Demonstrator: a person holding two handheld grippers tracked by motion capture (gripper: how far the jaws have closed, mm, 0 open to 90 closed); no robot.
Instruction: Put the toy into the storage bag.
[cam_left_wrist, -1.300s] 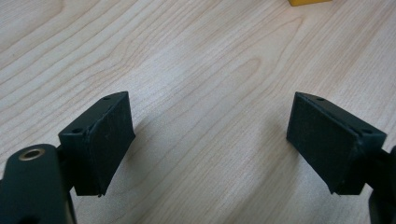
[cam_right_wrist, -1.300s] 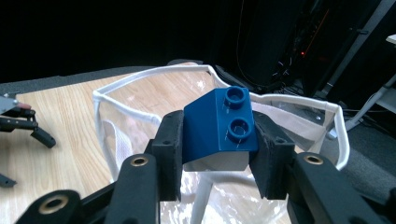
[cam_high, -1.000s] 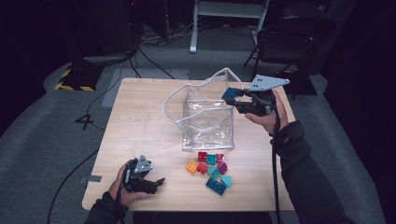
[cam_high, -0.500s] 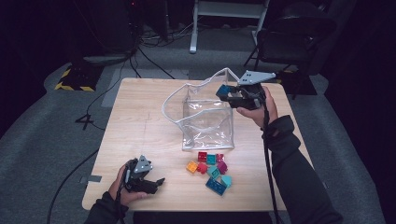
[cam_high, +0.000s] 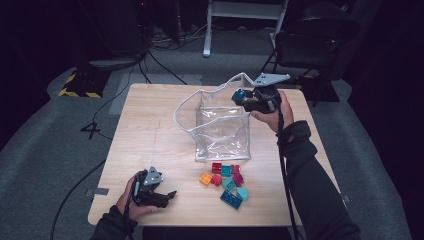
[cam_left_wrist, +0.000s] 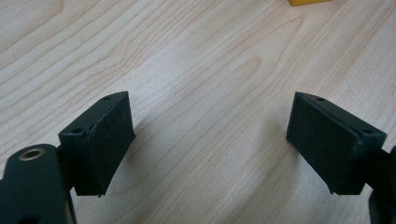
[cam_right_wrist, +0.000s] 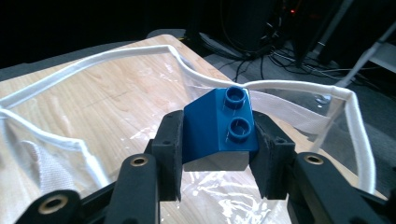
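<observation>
While your right gripper (cam_right_wrist: 215, 154) pinches the blue brick (cam_right_wrist: 212, 123) between its pads, it hangs over the rim of the clear bag (cam_high: 186, 116), at 1 o'clock on the table (cam_high: 145, 130). Deposit is judged not yet made; the bag looks empty so far. Your left gripper (cam_left_wrist: 210, 140) rests at 7 o'clock, jaws spread over bare wood, holding nothing. Loose bricks (cam_high: 226, 181) await transfer at 5 o'clock, just in front of the bag.
</observation>
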